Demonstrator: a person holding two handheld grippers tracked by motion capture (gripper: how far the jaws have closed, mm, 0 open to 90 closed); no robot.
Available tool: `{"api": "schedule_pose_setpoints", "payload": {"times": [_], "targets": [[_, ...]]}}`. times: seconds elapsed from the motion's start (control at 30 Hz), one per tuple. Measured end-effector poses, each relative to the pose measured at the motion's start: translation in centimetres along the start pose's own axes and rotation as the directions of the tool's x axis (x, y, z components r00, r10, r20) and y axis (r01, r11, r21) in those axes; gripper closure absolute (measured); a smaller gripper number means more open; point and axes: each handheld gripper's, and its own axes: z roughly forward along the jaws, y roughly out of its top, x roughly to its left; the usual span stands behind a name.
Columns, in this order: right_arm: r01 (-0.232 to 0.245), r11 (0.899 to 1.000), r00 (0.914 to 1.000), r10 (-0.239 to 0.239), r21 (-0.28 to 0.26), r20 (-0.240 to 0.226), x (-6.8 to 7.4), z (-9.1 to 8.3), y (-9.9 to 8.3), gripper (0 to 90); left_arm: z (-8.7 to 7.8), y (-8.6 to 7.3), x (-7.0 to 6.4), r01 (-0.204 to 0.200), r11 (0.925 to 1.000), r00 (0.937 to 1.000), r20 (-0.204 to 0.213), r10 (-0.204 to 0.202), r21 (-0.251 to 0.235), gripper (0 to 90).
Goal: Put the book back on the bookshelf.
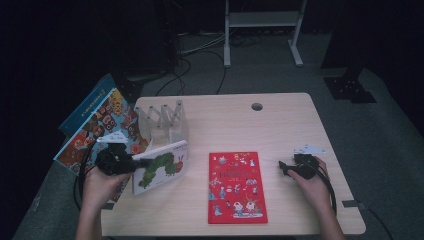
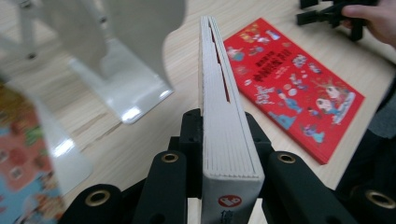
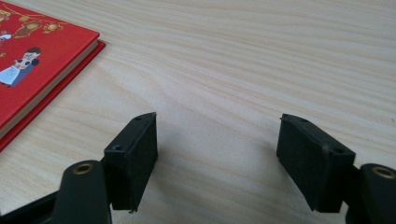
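A pale wooden worktop (image 1: 280, 125) seen from above, with a person's forearms entering from the near edge, each hand holding a black two-jaw tool.

The left hand-held gripper (image 1: 116, 161) sits at the near left of the worktop, its jaws closed on the spine end of a white picture book (image 1: 161, 167). The book has a white cover showing a green caterpillar with a red head. It is lifted and tilted, its far long edge raised, and it lies just near the rack. From the left gripper view the white picture book (image 2: 224, 126) runs straight away between the two black jaws, showing thick white board pages pressed together and a small red logo low on the spine.

A clear plastic book rack (image 1: 162, 122) with upright dividers stands at the far left. More colourful books (image 1: 100, 127) lean beside it at the worktop's left edge.

A red book (image 1: 237, 187) with small cartoon figures lies flat in the near middle.

The right hand-held gripper (image 1: 292, 167) rests at the near right, well apart from the red book, its jaws spread wide and holding nothing. A round cable hole (image 1: 257, 106) sits near the far edge.
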Motion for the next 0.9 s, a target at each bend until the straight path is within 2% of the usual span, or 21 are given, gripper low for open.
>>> {"api": "schedule_pose_setpoints", "payload": {"times": [0.13,0.3,0.43,0.77,0.9], "targets": [[0.0,1.0,1.0,0.0,0.0,0.0,0.0,0.0,0.0,28.0,-0.4,-0.1,1.1,0.028,0.9996,0.9993,-0.023,-0.028,-0.01,75.0],[0.0,1.0,1.0,0.0,0.0,0.0,0.0,0.0,0.0,28.0,-0.2,0.7,2.0,0.033,0.9994,0.9972,-0.066,-0.034,-0.007,75.0],[-0.003,1.0,1.0,0.003,0.0,0.003,0.0,0.0,0.0,28.0,0.6,1.6,2.5,0.041,0.9988,0.994,-0.101,-0.043,-0.027,75.0],[-0.003,1.0,1.0,0.003,-0.001,0.005,0.0,0.0,0.0,28.0,2.9,4.2,3.8,0.06,0.9954,0.9884,-0.135,-0.07,-0.074,75.0],[-0.004,1.0,1.0,0.004,-0.001,0.005,0.0,0.1,0.1,28.0,4.1,5.2,4.3,0.062,0.9951,0.9852,-0.155,-0.074,-0.077,75.0]]}}
